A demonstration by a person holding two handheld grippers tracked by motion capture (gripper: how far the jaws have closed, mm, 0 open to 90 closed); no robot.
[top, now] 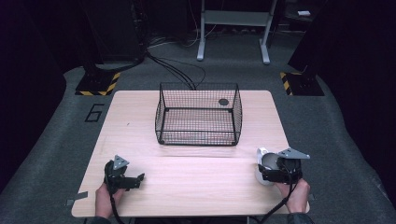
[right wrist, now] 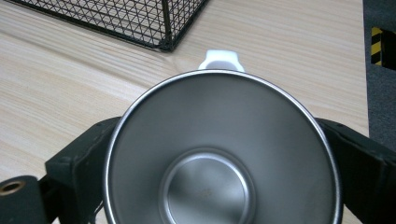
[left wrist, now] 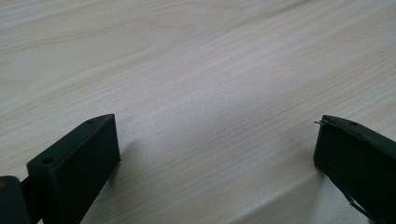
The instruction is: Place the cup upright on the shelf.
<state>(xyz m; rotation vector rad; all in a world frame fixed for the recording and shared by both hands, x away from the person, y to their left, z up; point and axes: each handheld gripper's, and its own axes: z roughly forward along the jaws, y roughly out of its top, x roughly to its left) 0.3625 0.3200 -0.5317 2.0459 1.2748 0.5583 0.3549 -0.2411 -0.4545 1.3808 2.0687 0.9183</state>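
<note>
We see a pale wooden table [top: 187,186] on grey carpet in a dark room, a black wire basket [top: 198,114] at its far middle. Our left gripper [top: 135,179] rests near the front edge, jaws apart over bare wood. Our right gripper [top: 271,173] clasps a steel cup [right wrist: 219,154] at the front right corner.

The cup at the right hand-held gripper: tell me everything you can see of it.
The cup has a white outside and a brushed steel lining with a thin bright rim and a round flat bottom; it looks empty. A white handle sticks out on the side facing the wire basket. It sits near the table's right front corner, between the jaws of the right hand-held gripper, which hug its sides.
</note>
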